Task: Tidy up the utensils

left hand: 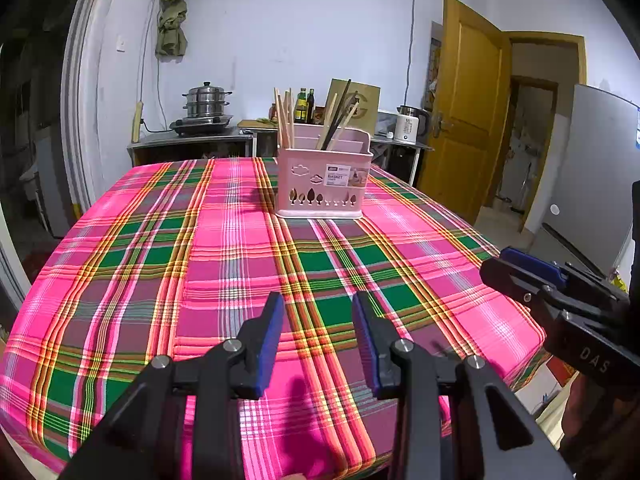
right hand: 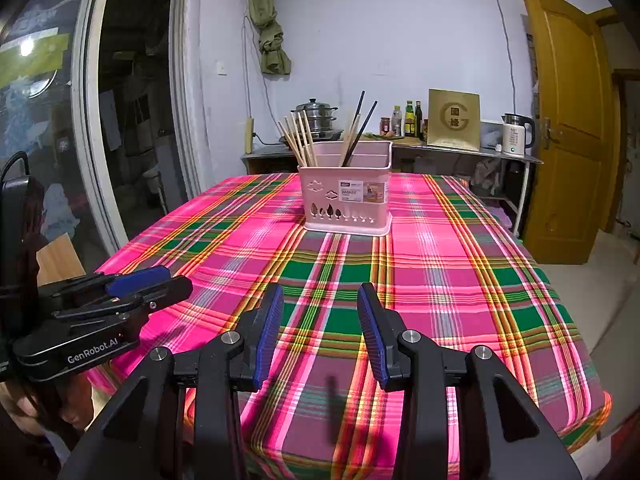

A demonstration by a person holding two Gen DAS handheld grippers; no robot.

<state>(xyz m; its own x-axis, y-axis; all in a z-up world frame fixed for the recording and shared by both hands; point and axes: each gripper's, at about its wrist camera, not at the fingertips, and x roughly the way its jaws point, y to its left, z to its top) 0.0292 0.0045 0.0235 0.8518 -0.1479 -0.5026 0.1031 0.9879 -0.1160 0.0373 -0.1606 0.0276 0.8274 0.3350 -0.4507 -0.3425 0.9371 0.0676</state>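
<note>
A pink utensil basket (left hand: 324, 184) stands upright at the far middle of the plaid-covered table (left hand: 160, 280). It holds several wooden chopsticks (left hand: 284, 118) on its left and darker chopsticks (left hand: 338, 120) in the middle. The same basket (right hand: 346, 200) shows in the right wrist view with its wooden chopsticks (right hand: 300, 140). My left gripper (left hand: 318, 308) is open and empty over the near part of the table. My right gripper (right hand: 320, 300) is open and empty too, and shows at the right edge of the left wrist view (left hand: 520, 272). The left gripper shows at the left of the right wrist view (right hand: 160, 284).
A counter (right hand: 400, 148) stands behind the table with a steamer pot (right hand: 316, 116), bottles (right hand: 410, 118), a gold box (right hand: 454, 120) and a white kettle (right hand: 516, 134). A wooden door (right hand: 568, 120) stands open at the right. A glass door (right hand: 48, 120) is at the left.
</note>
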